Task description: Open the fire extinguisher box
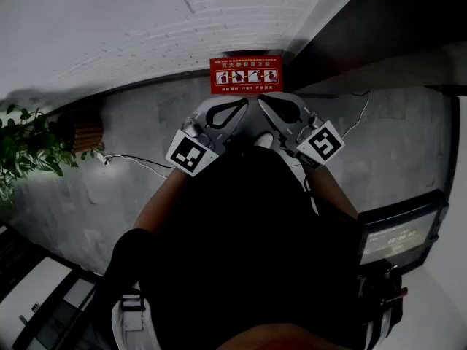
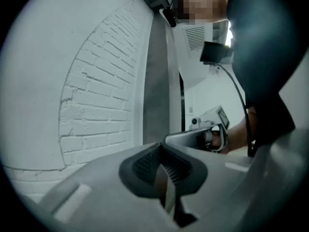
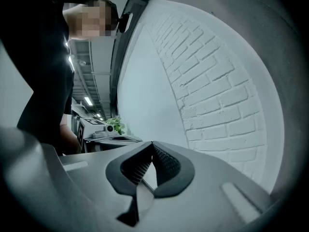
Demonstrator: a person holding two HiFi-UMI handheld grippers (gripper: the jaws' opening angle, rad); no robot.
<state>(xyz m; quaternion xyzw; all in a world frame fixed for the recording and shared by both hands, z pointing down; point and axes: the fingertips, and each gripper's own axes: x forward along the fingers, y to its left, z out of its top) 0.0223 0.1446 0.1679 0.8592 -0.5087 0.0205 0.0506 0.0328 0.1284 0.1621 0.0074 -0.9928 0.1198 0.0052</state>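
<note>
The red fire extinguisher box (image 1: 246,74) stands on the grey floor against the white brick wall, its lid with white pictograms facing up. Both grippers are held in front of the person's dark torso, just short of the box and not touching it. My left gripper (image 1: 243,103) has its fingertips together and nothing between them; its own view shows the pads (image 2: 145,162) meeting. My right gripper (image 1: 261,105) sits beside it, also shut and empty, with its pads (image 3: 166,163) closed at the tip. Each gripper view looks at the brick wall, not at the box.
A potted plant (image 1: 25,148) stands at the left, with a thin cable (image 1: 139,160) running along the floor. A dark wall panel (image 1: 379,28) rises right of the box. A dark device (image 1: 398,232) sits at the lower right.
</note>
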